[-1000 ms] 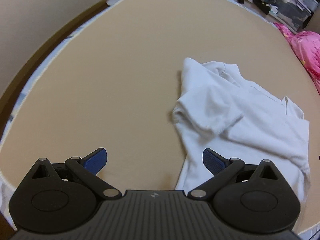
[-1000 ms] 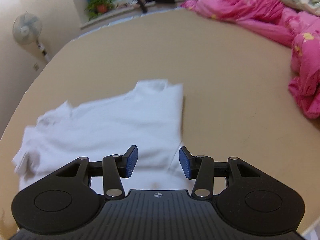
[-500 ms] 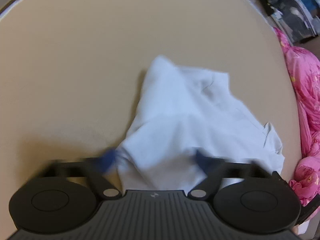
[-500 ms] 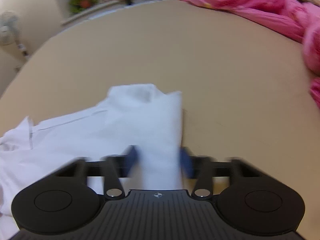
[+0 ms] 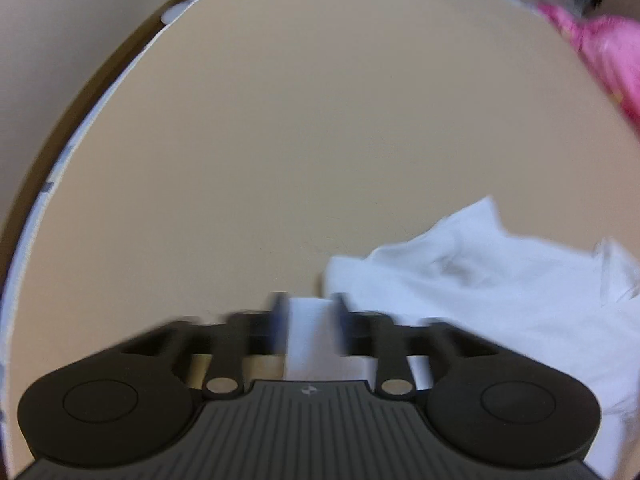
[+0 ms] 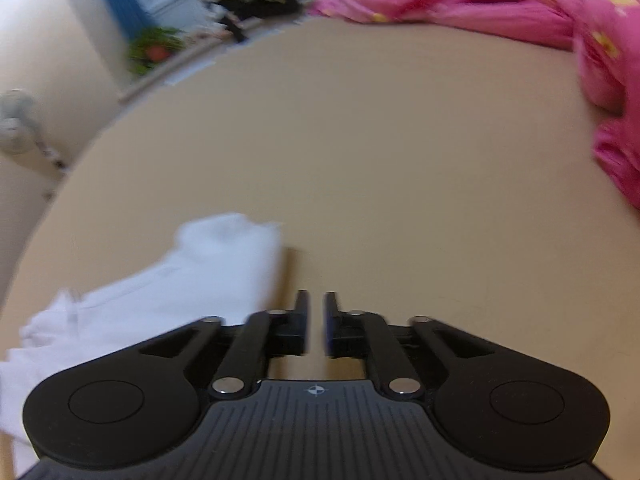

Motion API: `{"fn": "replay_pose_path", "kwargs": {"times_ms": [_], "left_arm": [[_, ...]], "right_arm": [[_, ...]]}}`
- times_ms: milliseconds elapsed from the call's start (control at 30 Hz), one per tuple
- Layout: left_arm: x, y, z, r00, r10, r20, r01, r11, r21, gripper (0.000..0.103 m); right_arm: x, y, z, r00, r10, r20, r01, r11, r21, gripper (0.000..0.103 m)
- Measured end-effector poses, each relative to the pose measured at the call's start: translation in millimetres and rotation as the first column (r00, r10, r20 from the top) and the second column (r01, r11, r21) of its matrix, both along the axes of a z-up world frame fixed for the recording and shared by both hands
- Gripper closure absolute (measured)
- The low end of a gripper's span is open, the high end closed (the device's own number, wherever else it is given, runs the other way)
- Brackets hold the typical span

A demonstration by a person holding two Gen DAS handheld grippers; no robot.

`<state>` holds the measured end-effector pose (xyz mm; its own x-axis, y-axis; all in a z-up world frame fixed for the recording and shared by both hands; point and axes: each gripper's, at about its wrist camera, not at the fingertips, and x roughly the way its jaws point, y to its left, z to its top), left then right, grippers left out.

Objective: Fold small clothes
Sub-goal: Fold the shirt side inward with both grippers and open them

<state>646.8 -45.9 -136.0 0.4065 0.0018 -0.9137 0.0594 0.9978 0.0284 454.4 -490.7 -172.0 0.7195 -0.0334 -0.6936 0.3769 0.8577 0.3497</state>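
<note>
A white shirt (image 5: 480,288) lies crumpled on the beige bed surface (image 5: 320,120), at the lower right of the left wrist view. My left gripper (image 5: 309,312) has a fold of that shirt's edge filling the gap between its blurred blue pads, and its jaws are opening. In the right wrist view the white shirt (image 6: 192,280) lies to the lower left. My right gripper (image 6: 316,312) sits just right of the shirt's edge, its jaws opening from a narrow gap with only bare surface showing between them.
A pink quilt (image 6: 600,40) is bunched along the far right side, also seen as pink quilt (image 5: 608,48). A standing fan (image 6: 16,120) and a potted plant (image 6: 154,48) are beyond the bed's left edge (image 5: 80,128). Clutter lies at the far end.
The left gripper moved onto the shirt's edge and narrowed from wide open around a fold. The right gripper's jaws narrowed; the shirt that lay between them now lies to its left.
</note>
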Motion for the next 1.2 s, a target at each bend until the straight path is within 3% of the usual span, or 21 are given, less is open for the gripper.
{"fn": "replay_pose_path", "kwargs": {"times_ms": [33,100,367,400,433,467,600,733,800,833,900,933,967,1033,1100,1167,1200], "left_arm": [[3,0,-6,1.000,0.011,-0.009,-0.011,1.000,0.027,0.012],[0,7,-13,0.999,0.052,0.016,-0.053,0.996,0.067,0.011],[-29,22,-39,0.996,0.077,-0.043,-0.078,0.996,-0.030,0.011],[-32,21,-43,0.996,0.072,-0.051,-0.074,0.997,-0.036,0.011],[-35,20,-44,0.996,0.070,-0.054,-0.072,0.997,-0.036,0.011],[-36,20,-45,0.996,0.068,-0.055,-0.070,0.997,-0.036,0.011],[-39,14,-48,0.997,0.066,-0.048,-0.068,0.997,-0.041,0.011],[-39,13,-42,0.998,0.051,-0.045,-0.053,0.997,-0.063,0.009],[-39,7,-44,0.998,0.045,-0.040,-0.047,0.998,-0.042,0.009],[-39,4,-45,0.998,0.041,-0.037,-0.043,0.999,-0.028,0.009],[-38,1,-48,0.998,0.049,-0.037,-0.049,0.999,-0.010,0.008],[-38,2,-49,0.998,0.055,-0.036,-0.055,0.998,-0.009,0.008],[-38,2,-49,0.998,0.058,-0.034,-0.058,0.998,-0.007,0.008],[-42,0,-46,0.999,0.043,-0.017,-0.043,0.999,0.005,0.008],[-48,-3,-43,1.000,0.013,-0.001,-0.013,1.000,0.015,0.008],[-58,-7,-44,1.000,-0.029,0.005,0.029,0.999,0.025,0.008],[-62,-9,-46,0.999,-0.043,0.001,0.043,0.998,0.041,0.008]], "right_arm": [[2,6,3,1.000,0.012,0.012,-0.012,1.000,-0.006,0.054],[7,21,10,0.998,0.051,0.035,-0.049,0.998,-0.042,0.049],[38,64,1,0.990,0.135,-0.040,-0.140,0.976,-0.167,0.042],[38,69,-2,0.990,0.126,-0.066,-0.137,0.970,-0.203,0.044],[42,72,-7,0.988,0.126,-0.086,-0.143,0.961,-0.236,0.064],[46,76,-12,0.985,0.130,-0.114,-0.158,0.946,-0.285,0.093],[34,74,-6,0.988,0.145,-0.055,-0.155,0.938,-0.310,0.097],[22,41,-3,0.998,0.058,0.001,-0.056,0.967,-0.250,0.098],[23,18,-13,1.000,0.024,-0.013,-0.025,0.989,-0.147,0.098],[25,14,-21,0.999,0.035,-0.033,-0.038,0.993,-0.107,0.096],[23,14,-27,0.998,0.024,-0.050,-0.031,0.991,-0.133,0.080],[20,15,-25,0.999,0.001,-0.039,-0.007,0.989,-0.148,0.062],[14,15,-21,0.999,-0.035,-0.032,0.030,0.989,-0.147,0.052],[-4,17,-12,0.999,-0.050,0.020,0.052,0.992,-0.115,0.049],[-27,26,-7,0.998,-0.013,0.056,0.019,0.994,-0.105,0.040],[-37,42,-14,0.997,0.072,0.021,-0.068,0.987,-0.147,0.038],[-40,53,-22,0.993,0.114,-0.040,-0.121,0.967,-0.226,0.038]]}}
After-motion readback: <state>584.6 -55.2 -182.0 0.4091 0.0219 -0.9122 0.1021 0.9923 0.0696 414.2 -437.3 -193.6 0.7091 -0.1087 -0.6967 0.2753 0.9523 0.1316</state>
